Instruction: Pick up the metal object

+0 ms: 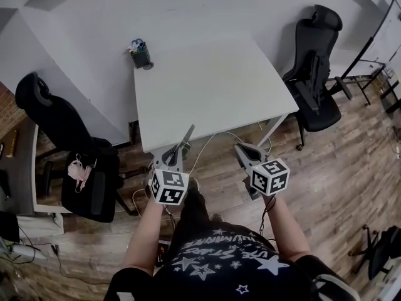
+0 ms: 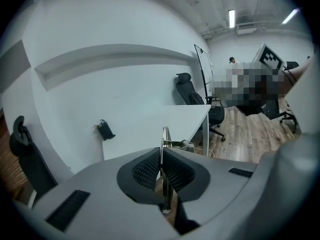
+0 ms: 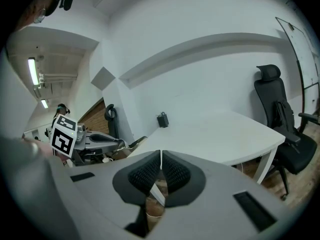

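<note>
The room is an office with pale walls and a wood floor [image 1: 338, 168]. A white table [image 1: 207, 86] fills the middle of the head view, bare but for a small pen holder [image 1: 140, 55] near its upper-left corner. A black chair [image 1: 69, 143] stands at the left of the frame with something pink hung on it, and a second chair [image 1: 316, 68] stands at the upper right. Cables [image 1: 213, 140] trail over the floor below the table's near edge.

The person stands just off that near edge, both grippers held out over the floor, not over the tabletop.

The left gripper [image 1: 177, 150] has the metal object [image 1: 187, 135], a thin flat strip. In the left gripper view its pads [image 2: 147, 168] are pressed tight on the strip [image 2: 165, 136], which sticks out past the jaws and also runs back below them. Its long axis lies along the line the gripper points, up and right in the head view, with its tip at the table's edge.

The right gripper [image 1: 241, 149] is beside it, a little apart. Its jaws are closed pad to pad with nothing between them [image 3: 161, 169].

The pick-up looks done to me. Any setting down would go forward onto the table, and the left hand is the one to do it.
</note>
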Available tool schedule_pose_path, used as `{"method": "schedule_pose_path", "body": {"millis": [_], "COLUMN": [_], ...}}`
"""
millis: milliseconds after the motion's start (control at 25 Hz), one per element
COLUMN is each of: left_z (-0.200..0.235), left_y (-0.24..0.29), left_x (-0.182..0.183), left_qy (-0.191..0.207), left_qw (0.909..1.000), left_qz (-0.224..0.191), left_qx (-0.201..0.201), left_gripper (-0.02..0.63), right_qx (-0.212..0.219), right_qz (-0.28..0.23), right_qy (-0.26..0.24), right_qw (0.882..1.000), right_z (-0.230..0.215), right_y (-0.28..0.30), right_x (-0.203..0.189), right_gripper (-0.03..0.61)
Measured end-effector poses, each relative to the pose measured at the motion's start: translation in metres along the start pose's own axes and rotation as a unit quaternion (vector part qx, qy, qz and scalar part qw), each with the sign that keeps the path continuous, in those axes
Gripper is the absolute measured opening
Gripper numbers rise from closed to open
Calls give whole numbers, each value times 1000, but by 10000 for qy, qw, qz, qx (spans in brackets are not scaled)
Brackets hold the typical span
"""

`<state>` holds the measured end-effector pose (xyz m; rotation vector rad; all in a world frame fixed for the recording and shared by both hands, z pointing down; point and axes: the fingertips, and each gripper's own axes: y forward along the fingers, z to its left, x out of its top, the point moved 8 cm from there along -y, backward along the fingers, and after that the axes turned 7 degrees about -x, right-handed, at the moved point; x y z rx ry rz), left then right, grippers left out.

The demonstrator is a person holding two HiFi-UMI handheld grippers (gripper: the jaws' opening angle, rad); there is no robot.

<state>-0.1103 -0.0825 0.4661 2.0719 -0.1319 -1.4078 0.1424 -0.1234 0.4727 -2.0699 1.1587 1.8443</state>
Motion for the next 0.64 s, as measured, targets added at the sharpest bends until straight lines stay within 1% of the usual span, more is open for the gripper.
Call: {"method": "schedule_pose_path", "body": {"millis": [360, 640], "left_z": [-35, -55], "left_y": [-36, -53], "left_x": [-19, -30], "left_qy": [-158, -369], "left_qw": [9999, 9993], "left_qz": [8, -16], "left_qx": [64, 103], "left_gripper": [29, 29], "right_qx": [91, 52], "right_qz": [59, 100], "right_qy": [-68, -84], "right_qw": [9999, 9999], "right_z": [13, 13], "right_y": [-41, -63], "right_x": [-24, -38], "right_gripper": [49, 48]}}
